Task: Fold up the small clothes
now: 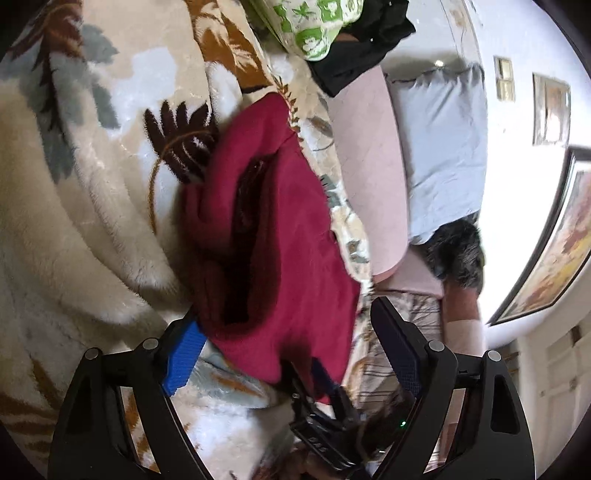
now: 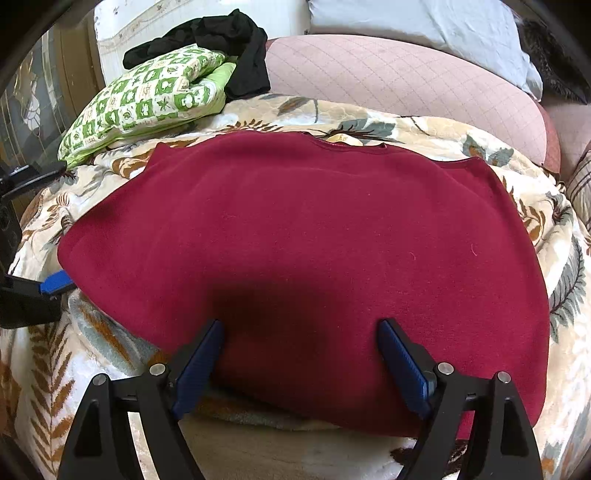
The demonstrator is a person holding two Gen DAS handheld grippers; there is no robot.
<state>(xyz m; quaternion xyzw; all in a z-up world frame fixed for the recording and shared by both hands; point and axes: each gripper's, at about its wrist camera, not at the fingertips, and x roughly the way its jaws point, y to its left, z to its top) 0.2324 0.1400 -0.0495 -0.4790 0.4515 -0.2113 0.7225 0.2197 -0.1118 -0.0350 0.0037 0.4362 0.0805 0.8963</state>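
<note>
A dark red knit garment (image 2: 314, 240) lies spread flat on a floral blanket (image 2: 110, 339), folded over once. My right gripper (image 2: 301, 354) is open, its blue-padded fingers apart over the garment's near edge. My left gripper (image 1: 288, 332) is open at the garment's side edge, where the red garment (image 1: 266, 229) shows a fold opening; it also shows at the left of the right wrist view (image 2: 55, 282). The right gripper's body (image 1: 325, 428) shows low in the left wrist view.
A green patterned folded cloth (image 2: 147, 96) with a black garment (image 2: 229, 40) on it lies at the back left. A pink quilted cushion (image 2: 406, 81) and a pale blue pillow (image 2: 424, 22) are behind. A striped cloth (image 1: 402, 339) lies beside the blanket.
</note>
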